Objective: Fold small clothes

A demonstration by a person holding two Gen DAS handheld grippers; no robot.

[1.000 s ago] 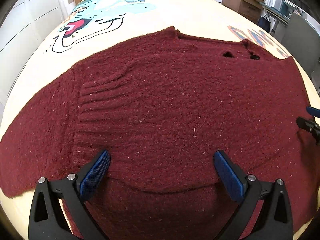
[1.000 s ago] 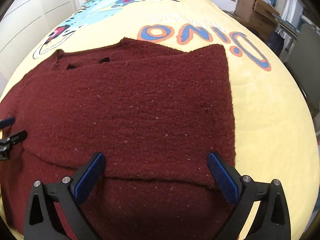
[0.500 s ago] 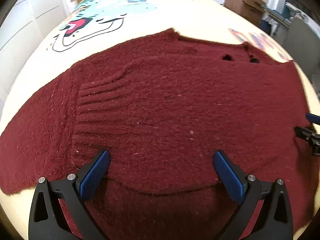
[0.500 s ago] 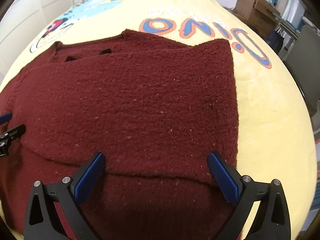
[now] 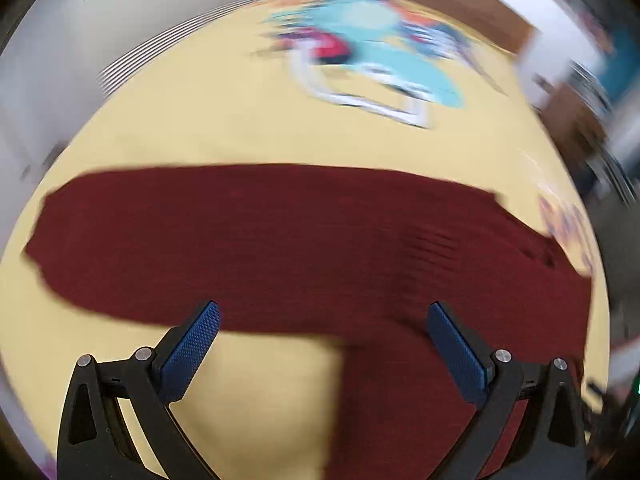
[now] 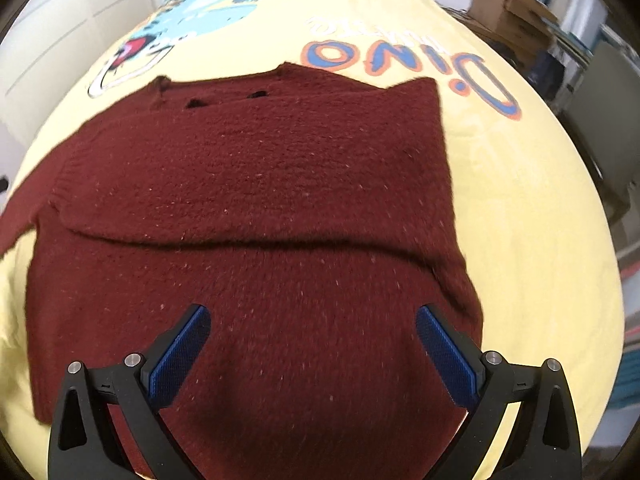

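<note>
Yellow cartoon-print bedding (image 6: 520, 200) carries everything: nearest, the left tool (image 5: 322, 350) and right tool (image 6: 312, 354) gape wide and empty over a fuzzy maroon sweater (image 6: 256, 208) lying flat, one sleeve folded across its chest.

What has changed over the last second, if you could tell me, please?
The left tongs have swung away to the left: their blurred view now looks along the outstretched sleeve of the sweater, with bare yellow bedspread between the open fingers. They no longer show at the left edge of the right view. The right tongs stay open over the sweater, which lies as before.
</note>
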